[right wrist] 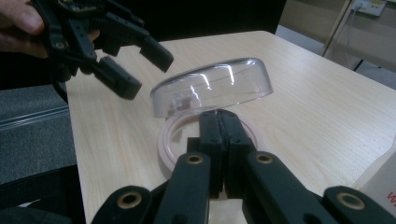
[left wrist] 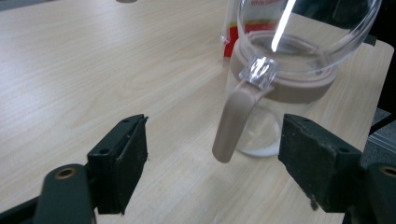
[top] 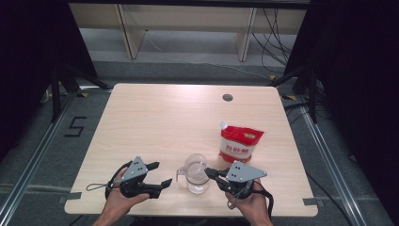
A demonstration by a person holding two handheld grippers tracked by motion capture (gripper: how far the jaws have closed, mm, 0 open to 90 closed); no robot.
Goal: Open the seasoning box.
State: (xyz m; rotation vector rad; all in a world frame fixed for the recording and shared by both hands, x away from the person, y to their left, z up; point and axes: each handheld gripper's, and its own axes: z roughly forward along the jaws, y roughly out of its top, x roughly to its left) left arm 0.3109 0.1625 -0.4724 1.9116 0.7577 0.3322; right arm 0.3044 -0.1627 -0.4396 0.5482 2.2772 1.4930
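Table (top: 155,122) | jar (top: 196,176) — contents unclear | right tool (right wrist: 219,122) tips hidden under lid (right wrist: 215,86)

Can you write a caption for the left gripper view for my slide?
Open left gripper faces the clear jar's tan handle, its lid raised.

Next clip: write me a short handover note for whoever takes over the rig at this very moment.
Left gripper: jaws wide open, holding nothing, facing the beige handle of the clear glass jar with the beige collar.
Right gripper: jaws pressed together at the jar's rim, below the clear domed lid, which is tilted up and open. Whether they pinch a lid tab, I cannot tell.
Things: jar at the near edge of the light wooden table, a little white substance in its bottom; red and white pouch upright behind it.
Done: lid open.
Left: probably steady the handle, then fetch the pouch.
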